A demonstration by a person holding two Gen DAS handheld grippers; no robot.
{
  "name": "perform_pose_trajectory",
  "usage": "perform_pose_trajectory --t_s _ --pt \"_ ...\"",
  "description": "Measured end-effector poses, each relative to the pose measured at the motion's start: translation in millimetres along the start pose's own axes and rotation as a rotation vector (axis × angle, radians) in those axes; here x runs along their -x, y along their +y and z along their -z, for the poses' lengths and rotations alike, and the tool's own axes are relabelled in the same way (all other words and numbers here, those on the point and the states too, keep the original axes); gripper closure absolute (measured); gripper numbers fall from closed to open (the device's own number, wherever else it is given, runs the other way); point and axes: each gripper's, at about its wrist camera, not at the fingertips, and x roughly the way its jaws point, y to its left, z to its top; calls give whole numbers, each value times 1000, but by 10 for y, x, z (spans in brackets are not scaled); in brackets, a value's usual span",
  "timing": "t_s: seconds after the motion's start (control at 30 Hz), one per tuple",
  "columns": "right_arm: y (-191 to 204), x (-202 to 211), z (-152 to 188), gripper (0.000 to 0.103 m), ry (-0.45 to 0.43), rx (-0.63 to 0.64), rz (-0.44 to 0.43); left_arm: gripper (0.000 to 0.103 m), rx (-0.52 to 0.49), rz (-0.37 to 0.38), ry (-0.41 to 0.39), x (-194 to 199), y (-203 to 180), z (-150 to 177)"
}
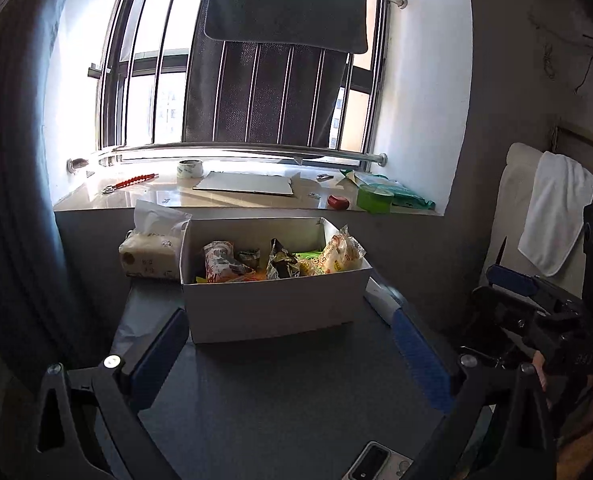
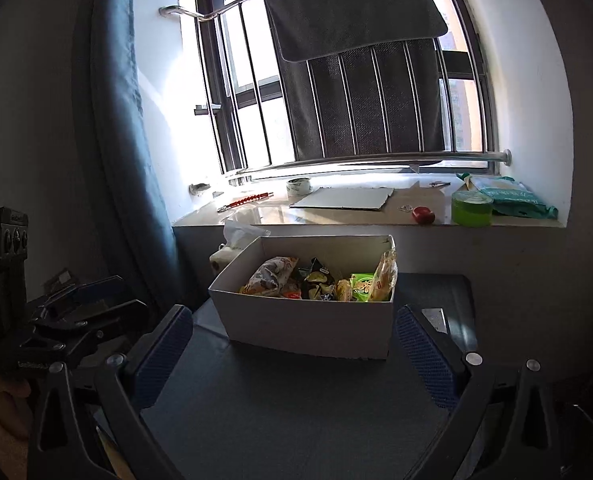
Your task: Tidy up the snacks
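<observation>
Where the white box [image 1: 272, 304] sits, a tissue pack [image 1: 150, 254] touches it.

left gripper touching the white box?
Apart. The left wrist view shows the left gripper open, its fingertips short of the white box, with bare dark table between them.

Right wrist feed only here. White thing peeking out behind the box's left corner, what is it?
Observer: A tissue pack, one tissue sticking up, right beside the snack box.
Operator: Anything on the table nearer than my fingers?
Observer: What looks like a phone, lying flat at the near edge of the table.
Operator: And off to my right?
Observer: A white towel draped over a pale piece of furniture.
</observation>
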Motion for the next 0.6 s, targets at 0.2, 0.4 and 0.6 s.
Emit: perform_pose_trajectory --t_s 0.2,0.4,0.6 --pt "103 270 204 0 8 -20 9 0 67 58 -2 185 -11 190" --pt "202 283 215 0 11 17 19 0 47 23 -11 246 -41 212" --pt "208 242 253 0 20 23 25 0 19 -3 -5 198 -84 200"
